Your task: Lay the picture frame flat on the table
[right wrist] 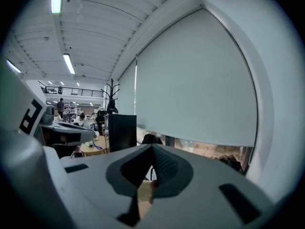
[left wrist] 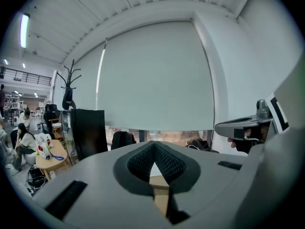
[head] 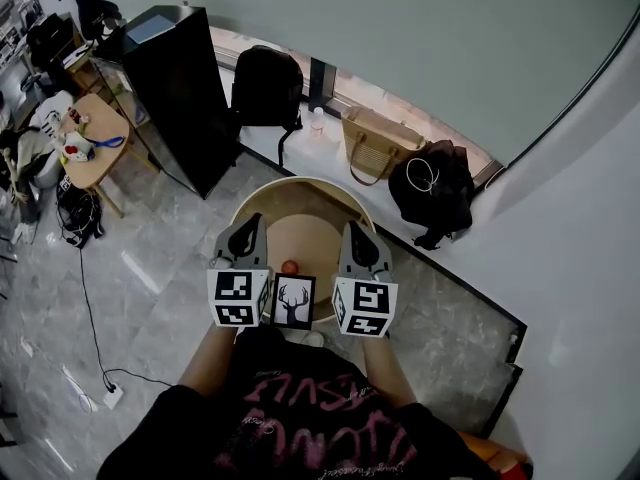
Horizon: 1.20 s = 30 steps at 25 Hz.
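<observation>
While the picture frame (head: 294,301) seems to stand propped at the near rim of the round table (head: 300,193), its deer print facing me and my two grippers on either side, I judge that a careless nudge could tip it off the edge towards me or push it onto the small orange ball (head: 290,266) just behind it. My left gripper (left wrist: 153,149) and right gripper (right wrist: 152,151) both hover above the table pointing away from me, each with its jaws pressed together at the tips and holding nothing.
</observation>
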Each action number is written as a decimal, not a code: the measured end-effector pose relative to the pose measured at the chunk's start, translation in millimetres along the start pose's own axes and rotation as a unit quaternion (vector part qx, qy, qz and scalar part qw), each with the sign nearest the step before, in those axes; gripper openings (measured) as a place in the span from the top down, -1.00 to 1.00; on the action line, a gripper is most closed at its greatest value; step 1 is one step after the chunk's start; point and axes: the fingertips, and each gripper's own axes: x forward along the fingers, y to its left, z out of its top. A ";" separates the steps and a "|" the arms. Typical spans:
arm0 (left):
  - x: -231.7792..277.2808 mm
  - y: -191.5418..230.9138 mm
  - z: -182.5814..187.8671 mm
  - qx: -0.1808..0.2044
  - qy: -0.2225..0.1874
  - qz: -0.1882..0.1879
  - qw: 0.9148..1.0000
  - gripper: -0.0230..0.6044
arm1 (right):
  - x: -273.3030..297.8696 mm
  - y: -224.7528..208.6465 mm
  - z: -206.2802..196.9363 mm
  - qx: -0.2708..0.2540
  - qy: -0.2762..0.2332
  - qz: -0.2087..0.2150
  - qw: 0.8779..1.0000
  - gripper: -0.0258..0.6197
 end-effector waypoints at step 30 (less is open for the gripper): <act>-8.5 9.4 13.7 0.014 -0.030 0.015 0.999 0.90 | -5.4 9.1 6.8 -0.005 -0.017 0.007 1.000 0.86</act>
